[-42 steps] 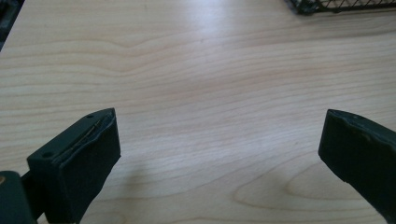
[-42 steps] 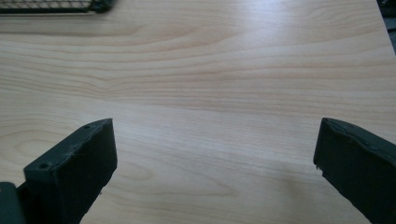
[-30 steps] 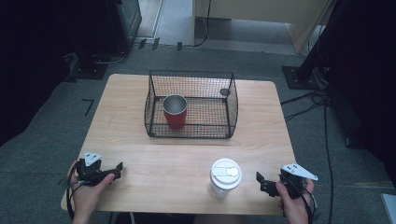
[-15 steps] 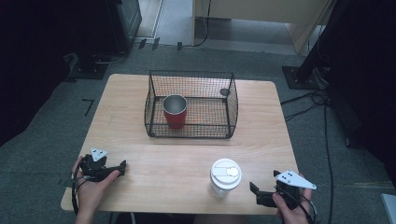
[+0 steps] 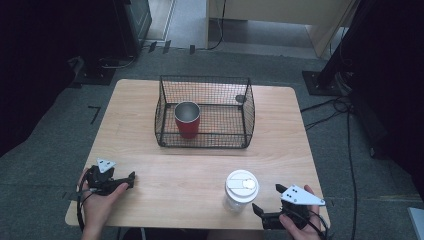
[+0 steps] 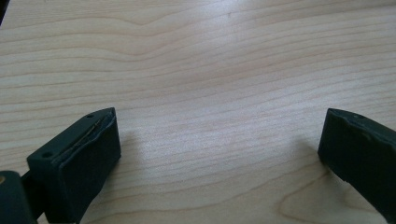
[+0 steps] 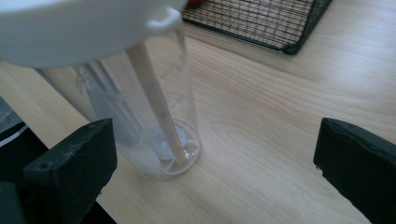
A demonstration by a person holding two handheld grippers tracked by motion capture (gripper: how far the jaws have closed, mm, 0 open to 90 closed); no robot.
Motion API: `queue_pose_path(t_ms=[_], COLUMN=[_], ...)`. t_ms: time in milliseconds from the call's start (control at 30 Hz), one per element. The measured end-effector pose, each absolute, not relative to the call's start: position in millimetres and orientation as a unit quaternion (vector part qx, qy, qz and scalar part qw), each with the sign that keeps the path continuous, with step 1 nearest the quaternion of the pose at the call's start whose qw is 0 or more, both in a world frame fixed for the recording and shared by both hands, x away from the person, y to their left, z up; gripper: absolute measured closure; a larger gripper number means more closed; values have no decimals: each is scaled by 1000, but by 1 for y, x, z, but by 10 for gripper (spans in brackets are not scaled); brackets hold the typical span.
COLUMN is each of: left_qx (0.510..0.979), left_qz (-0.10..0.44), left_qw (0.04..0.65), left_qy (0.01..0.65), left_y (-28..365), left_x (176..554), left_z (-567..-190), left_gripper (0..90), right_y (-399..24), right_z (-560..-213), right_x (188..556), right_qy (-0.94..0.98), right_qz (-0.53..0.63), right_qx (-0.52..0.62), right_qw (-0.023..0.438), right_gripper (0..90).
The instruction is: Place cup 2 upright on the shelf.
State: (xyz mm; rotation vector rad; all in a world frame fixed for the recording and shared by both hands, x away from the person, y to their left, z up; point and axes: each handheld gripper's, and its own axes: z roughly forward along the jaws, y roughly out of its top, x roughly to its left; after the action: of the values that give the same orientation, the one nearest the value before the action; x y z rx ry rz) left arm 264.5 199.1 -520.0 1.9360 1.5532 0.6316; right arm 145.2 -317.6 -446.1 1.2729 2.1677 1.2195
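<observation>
A clear plastic cup [image 5: 241,189] with a white lid stands near the table's front edge, right of centre. My right gripper [image 5: 257,209] is just to its right and nearer the front edge, open, jaws pointing at the cup. In the right gripper view the cup [image 7: 144,98] stands ahead and left of the gap of that gripper [image 7: 215,163], apart from both jaws, with a pale stick inside. My left gripper [image 5: 131,177] rests at the front left, open over bare wood [image 6: 219,154]. A red cup [image 5: 187,120] stands upright inside a black wire basket [image 5: 205,78].
The wooden table [image 5: 135,115] has bare wood between the two grippers and around the basket. The basket's corner [image 7: 280,32] lies beyond the clear cup. Grey floor, cables and dark equipment surround the table.
My right gripper has slid left and toward the front edge, closing on the clear cup. The left gripper has shifted a little right. Both cups are unmoved.
</observation>
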Motion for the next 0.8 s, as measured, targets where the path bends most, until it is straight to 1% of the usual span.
queue_pose_path(t_ms=[300, 467, 800], left_qx=[724, 724, 724], left_qz=[236, 236, 236], left_qw=[286, 286, 286], left_qy=[581, 581, 581], left_y=[199, 199, 199], left_x=[264, 264, 264], left_z=[-520, -520, -520], left_gripper=[0, 0, 0], right_y=[-297, -289, -267], right_z=[-440, -439, -432], right_x=[149, 152, 159], right_qy=[778, 778, 772], right_qz=[431, 439, 446], right_qx=[425, 420, 419], right_qw=[170, 160, 172], right_gripper=[0, 0, 0])
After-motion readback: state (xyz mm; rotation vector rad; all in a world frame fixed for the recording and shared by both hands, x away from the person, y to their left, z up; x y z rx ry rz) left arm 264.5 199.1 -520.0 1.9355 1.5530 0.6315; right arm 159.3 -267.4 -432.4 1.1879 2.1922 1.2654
